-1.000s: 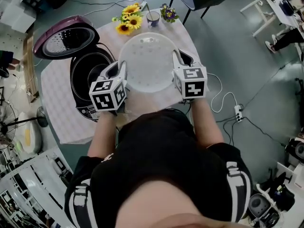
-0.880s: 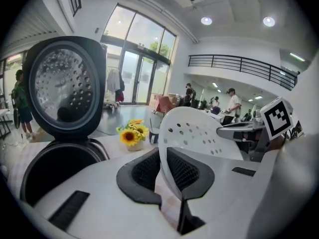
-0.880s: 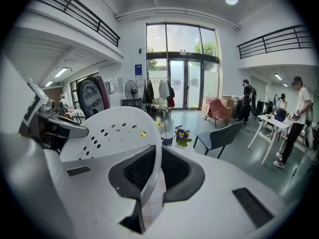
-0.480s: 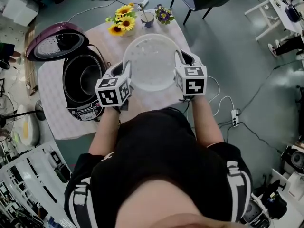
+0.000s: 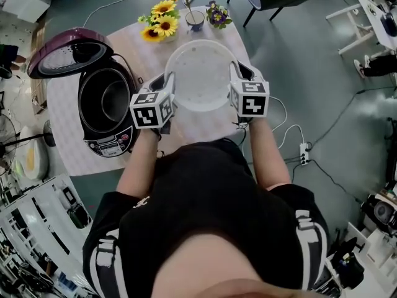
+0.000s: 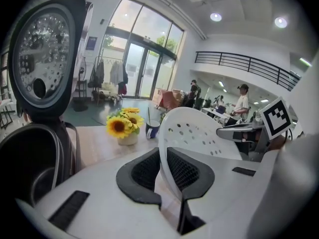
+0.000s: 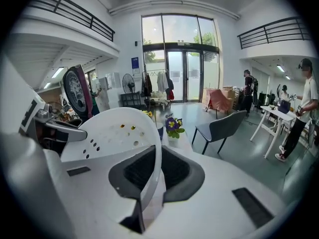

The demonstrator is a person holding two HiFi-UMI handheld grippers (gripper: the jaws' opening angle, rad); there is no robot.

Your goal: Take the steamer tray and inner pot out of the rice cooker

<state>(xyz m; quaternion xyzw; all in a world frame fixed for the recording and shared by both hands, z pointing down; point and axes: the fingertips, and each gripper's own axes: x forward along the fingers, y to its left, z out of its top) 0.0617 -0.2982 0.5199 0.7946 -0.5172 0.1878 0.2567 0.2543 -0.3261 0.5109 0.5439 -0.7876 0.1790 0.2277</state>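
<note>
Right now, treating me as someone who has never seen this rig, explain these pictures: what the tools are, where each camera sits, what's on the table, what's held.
There is no robot here. A person holds a two-jaw hand tool in each hand, and the checkered cubes are part of those tools. The head view looks down from the person's head. The other two views ride on the grippers and look along their jaws. The left gripper and right gripper pinch opposite rims of the white perforated steamer tray, holding it above the table. On the table stand the open rice cooker with the inner pot inside it, sunflowers, a mug and a small flower pot.
</note>
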